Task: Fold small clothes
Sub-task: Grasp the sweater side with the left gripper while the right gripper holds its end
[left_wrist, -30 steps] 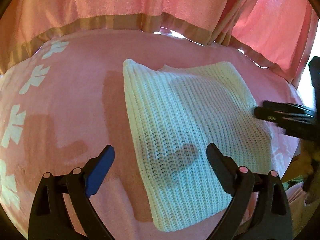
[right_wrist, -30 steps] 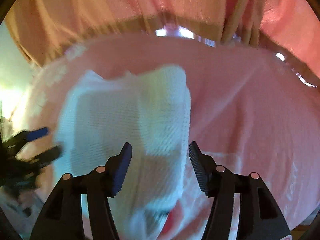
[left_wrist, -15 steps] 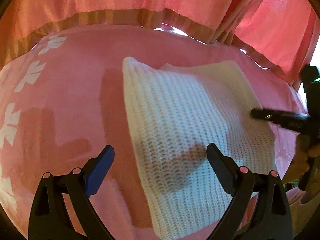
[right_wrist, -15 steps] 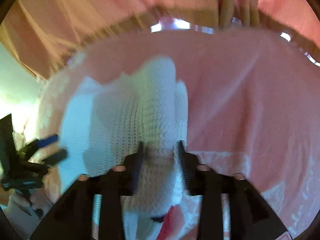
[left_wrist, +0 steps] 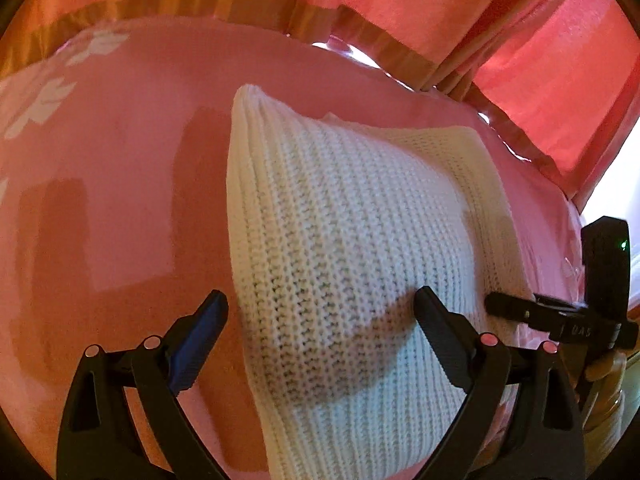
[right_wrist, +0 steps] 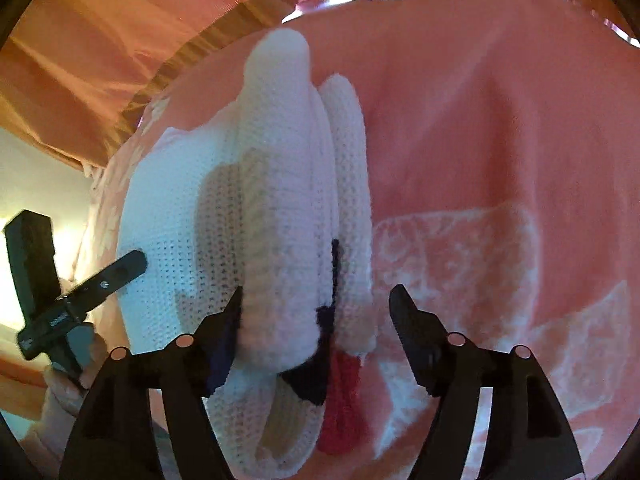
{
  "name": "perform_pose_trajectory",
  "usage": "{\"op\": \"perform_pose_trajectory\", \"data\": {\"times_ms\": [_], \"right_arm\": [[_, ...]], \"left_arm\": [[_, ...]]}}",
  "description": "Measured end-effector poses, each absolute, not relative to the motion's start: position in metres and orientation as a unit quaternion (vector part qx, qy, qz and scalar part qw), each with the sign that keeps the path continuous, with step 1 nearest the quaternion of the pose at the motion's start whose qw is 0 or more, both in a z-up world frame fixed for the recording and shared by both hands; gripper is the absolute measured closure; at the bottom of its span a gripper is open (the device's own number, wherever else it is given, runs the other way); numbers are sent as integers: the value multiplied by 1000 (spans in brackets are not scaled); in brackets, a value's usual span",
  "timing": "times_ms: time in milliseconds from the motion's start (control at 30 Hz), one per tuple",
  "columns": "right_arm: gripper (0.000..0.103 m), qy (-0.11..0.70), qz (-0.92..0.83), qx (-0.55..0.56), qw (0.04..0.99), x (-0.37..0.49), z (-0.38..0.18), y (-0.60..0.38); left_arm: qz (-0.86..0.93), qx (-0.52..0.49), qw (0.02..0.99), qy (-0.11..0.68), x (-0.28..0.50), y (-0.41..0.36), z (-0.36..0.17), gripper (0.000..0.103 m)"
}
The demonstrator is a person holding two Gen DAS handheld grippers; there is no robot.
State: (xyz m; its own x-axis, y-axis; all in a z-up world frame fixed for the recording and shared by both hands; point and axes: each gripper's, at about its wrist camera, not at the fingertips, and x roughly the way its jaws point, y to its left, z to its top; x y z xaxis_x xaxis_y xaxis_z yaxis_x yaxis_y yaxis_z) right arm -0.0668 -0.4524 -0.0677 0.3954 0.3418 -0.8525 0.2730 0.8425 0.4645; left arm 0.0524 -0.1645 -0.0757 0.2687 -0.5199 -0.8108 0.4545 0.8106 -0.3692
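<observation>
A folded white knit garment (left_wrist: 352,248) lies on a pink bedspread (left_wrist: 120,184). My left gripper (left_wrist: 320,312) is open and hovers over the garment's near left edge, with nothing between its fingers. In the right wrist view the garment's (right_wrist: 280,208) folded layers stand up between my fingers, with dark blue and red trim at the near end. My right gripper (right_wrist: 316,304) is open around that thick edge, its left finger against the knit. The right gripper (left_wrist: 532,312) also shows at the garment's right edge in the left wrist view.
Pink curtains with a tan band (left_wrist: 280,4) hang along the bed's far side. White leaf prints (left_wrist: 44,100) mark the bedspread at the left. A white printed patch (right_wrist: 500,280) lies on the spread right of the garment. The left gripper (right_wrist: 80,292) shows at left.
My right gripper closed on the garment's folded edge half a second ago and has now opened again. The left gripper has moved closer over the garment, still open.
</observation>
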Motion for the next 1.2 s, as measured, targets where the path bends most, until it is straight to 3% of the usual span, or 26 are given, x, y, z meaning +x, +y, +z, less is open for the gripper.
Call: {"op": "perform_pose_trajectory", "data": {"times_ms": [233,667,733,767,800,833,967,1033,1133,1200], "right_arm": [[31,549,44,302,778,-55,-79,-448],[30,535,56,346,769,-40,-87,-451],[35,534,54,349,769,-37,-87,-451],[45,532,54,350,769,-37,-87,-451],[57,531,59,354,768,-36,-87,-450],[62,529,63,356,768,-35,-86,-450],[67,520,60,329,786,-36,-64,-444],[67,509,62,337,790,-41,-54,-446],[63,516,62,338,785,-42,-56,-449],[57,529,53,341,775,-41,-65,-452]], "left_arm": [[-309,-67,781,539,63,-163,-91,5],[-332,-96,778,525,77,-180,-98,5],[-333,-100,775,528,81,-182,-98,5],[-334,-103,773,529,83,-182,-98,5],[-334,-105,772,530,83,-182,-97,5],[-334,-104,773,529,83,-182,-96,13],[-336,-97,776,525,81,-182,-81,38],[-337,-97,775,526,80,-180,-76,42],[-338,-89,770,533,80,-182,-76,41],[-328,-86,770,541,81,-184,-83,32]]}}
